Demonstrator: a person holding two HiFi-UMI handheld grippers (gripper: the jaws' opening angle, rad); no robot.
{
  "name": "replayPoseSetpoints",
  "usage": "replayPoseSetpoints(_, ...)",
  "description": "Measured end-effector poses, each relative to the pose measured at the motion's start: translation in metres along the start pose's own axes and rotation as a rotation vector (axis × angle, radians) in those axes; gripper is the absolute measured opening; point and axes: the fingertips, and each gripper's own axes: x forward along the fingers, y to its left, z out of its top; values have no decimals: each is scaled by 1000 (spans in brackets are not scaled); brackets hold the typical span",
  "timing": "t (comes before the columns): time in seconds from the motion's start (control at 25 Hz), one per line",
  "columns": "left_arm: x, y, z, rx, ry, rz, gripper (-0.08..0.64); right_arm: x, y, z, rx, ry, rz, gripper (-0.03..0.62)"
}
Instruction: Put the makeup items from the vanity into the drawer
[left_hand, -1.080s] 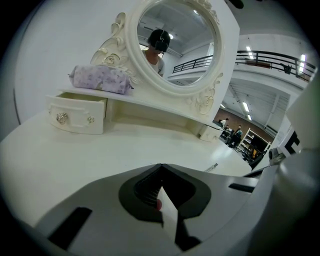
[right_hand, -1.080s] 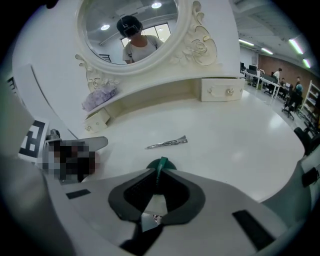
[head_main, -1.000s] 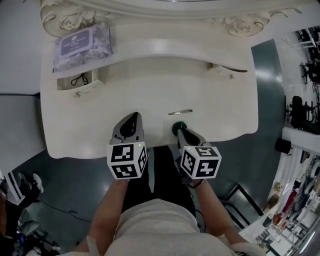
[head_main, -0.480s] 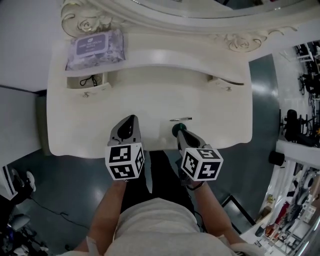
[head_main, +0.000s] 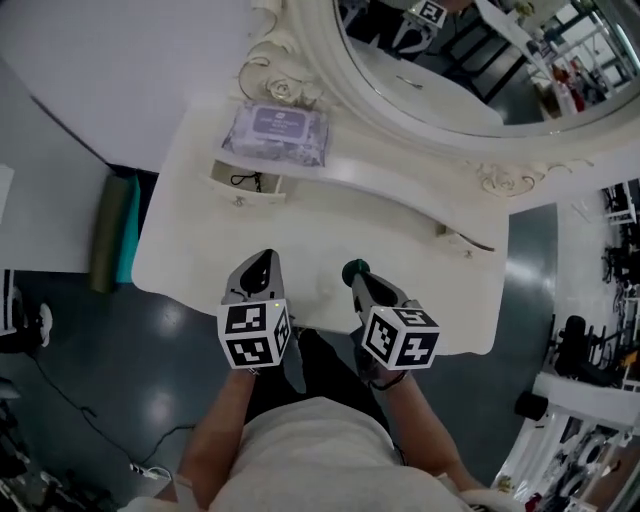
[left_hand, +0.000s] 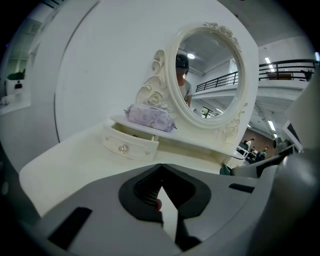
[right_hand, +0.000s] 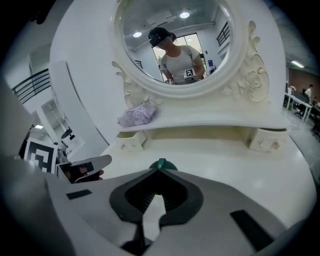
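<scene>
My right gripper (head_main: 358, 277) (right_hand: 159, 173) hovers over the front of the cream vanity top (head_main: 330, 225), shut on a small dark green round item (head_main: 354, 267) (right_hand: 161, 164) that pokes out at the jaw tips. To its left, my left gripper (head_main: 262, 263) (left_hand: 160, 168) is shut with nothing in it. The small left drawer (head_main: 245, 182) (left_hand: 131, 145) (right_hand: 131, 141) is pulled open at the back left, and something thin and black lies inside it. No slim stick shows on the top.
A lilac wipes pack (head_main: 277, 135) (left_hand: 150, 116) lies on the shelf above the open drawer. The oval mirror (head_main: 450, 50) rises behind it. A second small drawer (head_main: 465, 240) (right_hand: 265, 140) at the back right is closed. A green roll (head_main: 115, 230) stands on the floor to the left.
The head view has swung, so the mirror now shows and the table sits askew. Both grippers stay near the front edge. The slim stick that lay before the right gripper no longer shows.
</scene>
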Motion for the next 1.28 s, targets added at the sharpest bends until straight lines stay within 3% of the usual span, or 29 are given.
replayPoseSetpoints(0.4,-52,60,30,-64,-111,183,5,27,82,41,-157,-11,191,21)
replayPoseSetpoints(0.64,-72,82,42,-87,-157,253,5,38,115,54,-221,-8,264,21)
replayPoseSetpoints(1.28,-60,115,64,-102,-158,301,5,75,154,86,-278,24,339,21)
